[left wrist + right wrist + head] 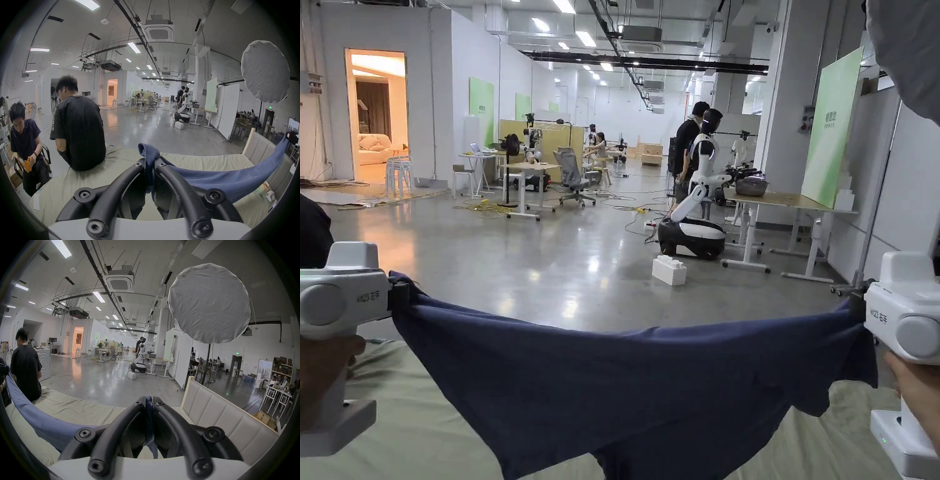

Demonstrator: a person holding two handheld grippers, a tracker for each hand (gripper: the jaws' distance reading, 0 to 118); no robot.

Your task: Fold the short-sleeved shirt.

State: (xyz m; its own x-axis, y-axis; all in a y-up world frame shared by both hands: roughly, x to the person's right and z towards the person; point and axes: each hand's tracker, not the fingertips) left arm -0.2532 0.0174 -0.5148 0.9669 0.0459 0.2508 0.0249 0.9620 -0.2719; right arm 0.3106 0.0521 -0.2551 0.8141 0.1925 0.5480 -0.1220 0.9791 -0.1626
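I am standing over a bed (412,437) with a pale green sheet, holding the navy short-sleeved shirt (625,394) up above it, stretched between my two grippers. The shirt is sagging in the middle, its lower part hanging toward the sheet. My left gripper (150,164) is clamping one bunched corner, both jaws pressing on the cloth, a fold of it sticking up past the tips. My right gripper (149,400) is pinching the opposite corner the same way, jaws nearly together on the fabric.
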